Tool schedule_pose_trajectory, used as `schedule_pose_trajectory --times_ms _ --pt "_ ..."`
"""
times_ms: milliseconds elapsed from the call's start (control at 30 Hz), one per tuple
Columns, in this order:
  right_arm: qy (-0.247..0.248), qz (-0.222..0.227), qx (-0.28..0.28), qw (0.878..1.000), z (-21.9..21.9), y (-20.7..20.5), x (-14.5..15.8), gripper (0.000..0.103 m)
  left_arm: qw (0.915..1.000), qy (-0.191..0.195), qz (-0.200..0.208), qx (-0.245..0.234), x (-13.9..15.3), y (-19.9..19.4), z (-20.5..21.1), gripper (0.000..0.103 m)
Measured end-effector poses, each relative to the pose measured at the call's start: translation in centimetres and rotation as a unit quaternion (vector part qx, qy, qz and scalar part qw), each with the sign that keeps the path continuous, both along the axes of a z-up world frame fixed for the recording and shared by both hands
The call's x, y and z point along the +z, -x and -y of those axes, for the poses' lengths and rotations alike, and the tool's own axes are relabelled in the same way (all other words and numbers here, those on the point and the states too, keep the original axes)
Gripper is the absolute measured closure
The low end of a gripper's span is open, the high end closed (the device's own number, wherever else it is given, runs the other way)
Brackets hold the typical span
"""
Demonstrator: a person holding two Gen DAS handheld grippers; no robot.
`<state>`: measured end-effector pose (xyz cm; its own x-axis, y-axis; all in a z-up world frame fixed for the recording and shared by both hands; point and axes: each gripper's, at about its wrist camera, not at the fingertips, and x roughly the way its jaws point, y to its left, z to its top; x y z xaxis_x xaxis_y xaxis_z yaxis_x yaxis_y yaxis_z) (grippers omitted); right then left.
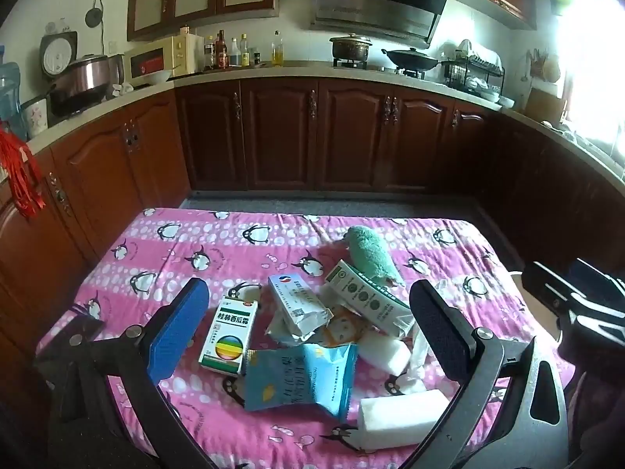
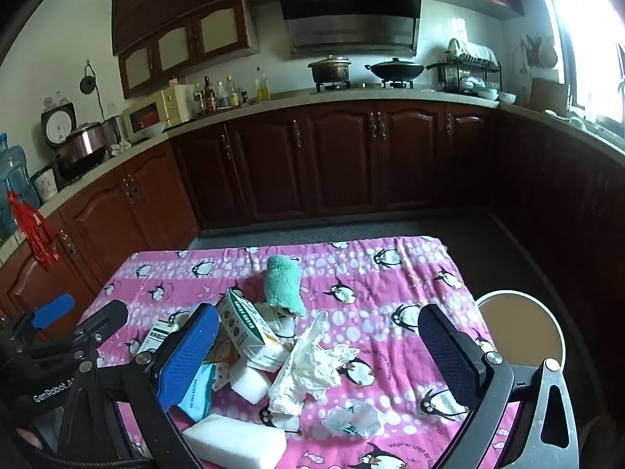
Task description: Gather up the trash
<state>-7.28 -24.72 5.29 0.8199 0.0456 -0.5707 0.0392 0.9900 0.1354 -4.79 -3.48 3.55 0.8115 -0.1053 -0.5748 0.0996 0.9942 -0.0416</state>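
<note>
In a kitchen, trash litters the penguin-print counter [image 1: 203,234]: both grippers' fingers spread fully, empty, the left gripper [image 1: 308,320] framing cartons [image 1: 300,305], the right gripper [image 2: 318,346] framing crumpled tissue [image 2: 312,363].

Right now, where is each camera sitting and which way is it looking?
Left wrist: on the left gripper, looking down over the trash pile toward the kitchen cabinets; its open fingers show, plus the right gripper at right.
Right wrist: on the right gripper, same direction; the left gripper shows at left.
Both share the green cloth and penguin tablecloth.
</note>
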Motion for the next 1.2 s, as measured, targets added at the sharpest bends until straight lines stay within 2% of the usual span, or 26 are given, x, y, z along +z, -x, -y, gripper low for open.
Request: schedule_pose_trajectory --times_ms 133,167,1200 --pt "-0.002 -0.003 0.0 1.0 0.1 -0.2 0.2 0.002 0.9999 0.011 0.001 -0.004 0.1 0.2 0.0 0.001" --pt "0.0 -0.002 -0.003 1.0 0.0 -0.1 -0.6 0.002 0.9999 0.012 0.002 -0.004 0.1 0.2 0.0 0.001" --pt "0.016 0.006 -0.003 1.0 -0.3 -0.3 -0.7 0.002 0.9999 0.015 -0.001 -0.002 -0.9 0.1 0.5 0.001"
